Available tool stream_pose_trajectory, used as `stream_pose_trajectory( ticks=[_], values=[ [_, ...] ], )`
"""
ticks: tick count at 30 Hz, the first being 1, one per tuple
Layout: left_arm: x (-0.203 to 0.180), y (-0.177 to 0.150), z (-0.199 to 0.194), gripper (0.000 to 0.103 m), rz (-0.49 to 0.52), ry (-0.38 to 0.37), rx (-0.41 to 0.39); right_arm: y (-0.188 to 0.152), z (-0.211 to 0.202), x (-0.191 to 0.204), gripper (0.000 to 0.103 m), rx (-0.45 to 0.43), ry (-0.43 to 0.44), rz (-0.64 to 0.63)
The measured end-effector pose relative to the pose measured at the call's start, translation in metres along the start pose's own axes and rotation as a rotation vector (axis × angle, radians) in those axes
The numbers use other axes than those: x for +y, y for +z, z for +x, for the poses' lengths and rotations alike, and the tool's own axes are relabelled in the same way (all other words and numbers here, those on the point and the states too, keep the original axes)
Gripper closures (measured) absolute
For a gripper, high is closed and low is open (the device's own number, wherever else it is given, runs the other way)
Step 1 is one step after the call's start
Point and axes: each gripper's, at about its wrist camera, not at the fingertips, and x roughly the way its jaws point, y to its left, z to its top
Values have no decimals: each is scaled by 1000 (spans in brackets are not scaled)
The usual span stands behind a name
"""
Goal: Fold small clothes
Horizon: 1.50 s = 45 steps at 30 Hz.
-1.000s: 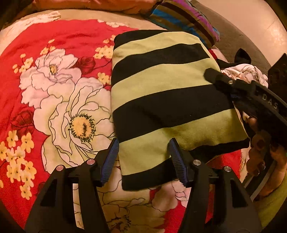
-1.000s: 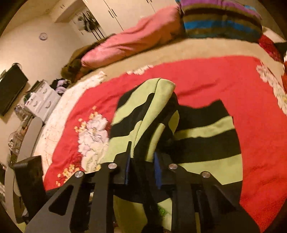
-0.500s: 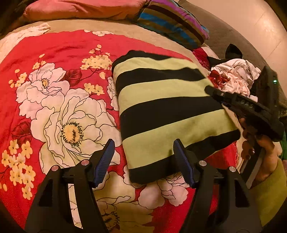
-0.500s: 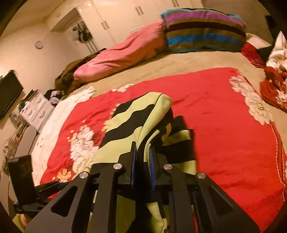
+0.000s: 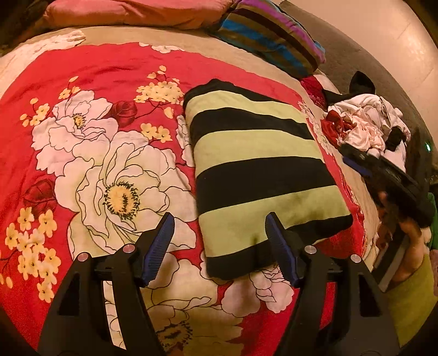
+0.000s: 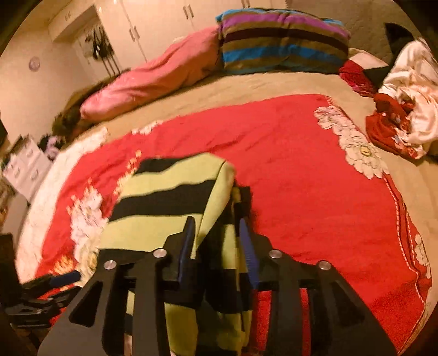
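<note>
On the red bedspread with large white flowers [image 5: 115, 71], a folded garment of black and lime-green striped knit [image 5: 254, 169] is laid flat, and all places are given from this garment. To its left, a big white flower with a yellow centre [image 5: 120, 197] is printed on the spread. At its near edge the left gripper [image 5: 220, 246] is seen with its blue-padded fingers [image 5: 160, 243] spread wide; the near black band of the garment lies between them, and contact cannot be told. Behind the garment, a long pink pillow [image 5: 131, 13] and a cushion with blue, purple and brown stripes [image 5: 271, 35] are placed. To the right of the garment, a loose pile of white and red clothes [image 5: 364, 126] is found. Just beside the right edge, the right gripper [image 6: 217, 246] is held by a hand in a green sleeve [image 5: 408, 238]. In the right wrist view its fingers are parted a little, with the raised side fold of the garment standing between them; whether the cloth is pinched cannot be told, because of blur.
</note>
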Motion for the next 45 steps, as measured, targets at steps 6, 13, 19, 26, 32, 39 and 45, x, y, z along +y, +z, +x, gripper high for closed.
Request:
stream_pose_trajectory(
  ticks=[6, 13, 19, 26, 32, 39, 45],
  values=[
    [6, -5, 0, 42, -16, 4, 9, -29, -21, -15, 44, 60, 123, 31],
    [-2, -12, 3, 40, -5, 10, 28, -70, -17, -17, 24, 144, 232, 142],
    [-11, -19, 3, 37, 26, 28, 36, -71, -1, -13, 55, 193, 249, 189],
    [-6, -27, -12, 19, 60, 77, 27, -64, -36, 11, 82, 90, 222, 60],
    [6, -35, -11, 16, 35, 92, 54, -77, -11, -3, 82, 170, 101, 52],
    [4, -36, -12, 16, 33, 89, 47, -90, 4, -9, 71, 187, 12, 29],
    [3, -36, -14, 16, 33, 90, 44, -94, 5, -18, 57, 194, 14, 69]
  ],
)
